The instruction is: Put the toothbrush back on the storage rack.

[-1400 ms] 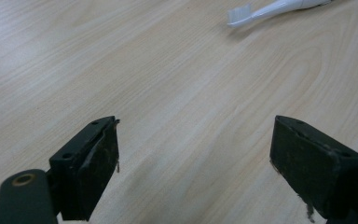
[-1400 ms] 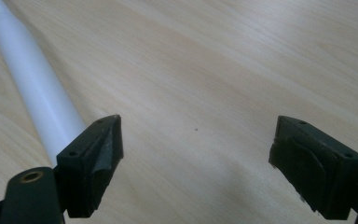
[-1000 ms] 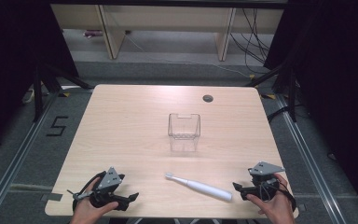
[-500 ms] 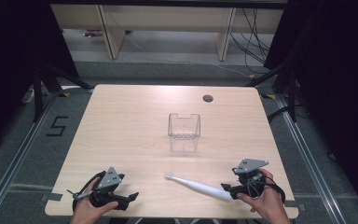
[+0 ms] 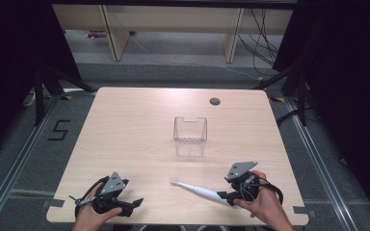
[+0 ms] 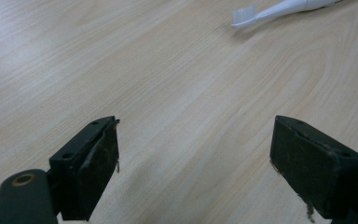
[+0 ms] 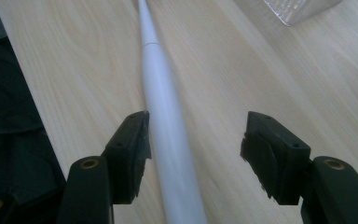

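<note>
A white electric toothbrush point(image 5: 197, 188) lies flat near the front edge of the table, its bristle head pointing left. My right gripper point(image 5: 227, 197) is at its handle end. In the right gripper view the handle point(image 7: 168, 126) runs between the jaws, up against the left one, with a wide gap to the right one. Those jaws have just been closing and do not grip it, so my right gripper point(image 7: 196, 140) is open. My left gripper point(image 5: 134, 204) rests at the front left, open and empty point(image 6: 196, 154). The brush head point(image 6: 244, 15) lies farther off.
A clear plastic container point(image 5: 190, 136) stands upright at the middle of the wooden table point(image 5: 139, 125), behind the toothbrush; its corner point(image 7: 303, 9) shows ahead of the right jaws. A round cable hole point(image 5: 215, 101) sits near the far edge. Dark floor surrounds the table.
My right gripper has moved left along the front edge to the toothbrush handle, and its jaws have narrowed around it. The left gripper has stayed put.
</note>
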The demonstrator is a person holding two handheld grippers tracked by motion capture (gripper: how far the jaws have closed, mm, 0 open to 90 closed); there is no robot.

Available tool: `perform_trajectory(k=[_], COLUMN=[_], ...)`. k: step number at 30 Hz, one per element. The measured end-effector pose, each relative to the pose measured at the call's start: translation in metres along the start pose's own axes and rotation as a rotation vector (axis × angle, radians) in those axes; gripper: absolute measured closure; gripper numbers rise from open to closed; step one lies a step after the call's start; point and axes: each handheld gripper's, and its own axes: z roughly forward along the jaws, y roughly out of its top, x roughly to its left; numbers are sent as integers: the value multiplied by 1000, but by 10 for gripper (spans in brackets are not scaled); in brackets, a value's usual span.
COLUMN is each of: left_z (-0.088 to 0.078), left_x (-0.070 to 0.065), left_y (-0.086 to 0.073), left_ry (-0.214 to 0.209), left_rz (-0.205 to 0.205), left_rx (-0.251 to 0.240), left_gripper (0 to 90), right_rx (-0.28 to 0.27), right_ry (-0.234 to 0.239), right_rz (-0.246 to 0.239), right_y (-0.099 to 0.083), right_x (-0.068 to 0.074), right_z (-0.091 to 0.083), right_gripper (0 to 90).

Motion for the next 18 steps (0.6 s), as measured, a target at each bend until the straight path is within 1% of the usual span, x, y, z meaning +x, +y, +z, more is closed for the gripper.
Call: perform_trajectory(k=[1,2,3,4,5,7,8,9,10,11,12,13,14,15,16,17,18], left_z=[0,0,0,0,0,0,0,0,0,0,0,0,0,0,0,0,0], left_x=[0,0,0,0,1,0,0,0,0,0,0,0,0,0,0,0,0], left_y=[0,0,0,0,0,0,0,0,0,0,0,0,0,0,0,0,0], left_ry=[4,4,2,2,6,6,1,12,12,-3,-3,9,9,5,1,0,0], left_rz=[-1,-1,-3,-3,4,2,-1,-2,-2,2,2,5,5,3,0,-2,-2], left_rx=[2,2,0,0,5,3,2,3,3,2,2,3,3,1,-1,0,0], left_gripper=[148,148,148,148,148,148,148,148,148,148,148,148,148,148,148,148,148], right_rx=[7,7,22,22,27,26,34,43,43,58,62,72,72,73,79,88,92], right_ry=[-4,-4,22,22,21,17,22,37,37,40,37,47,47,39,48,63,66], right_rz=[14,14,-16,-16,-34,-41,-47,-50,-50,-50,-44,-55,-55,-67,-59,-81,-84], right_y=[3,3,6,6,9,10,12,15,15,18,19,21,21,22,23,26,28], right_x=[2,2,2,2,3,5,6,8,8,9,10,10,10,10,11,11,12], right_z=[0,0,2,2,5,6,7,10,10,12,14,14,14,16,16,19,21], right_gripper=[427,427,427,427,428,428,428,428,428,428,428,428,428,428,428,428,429])
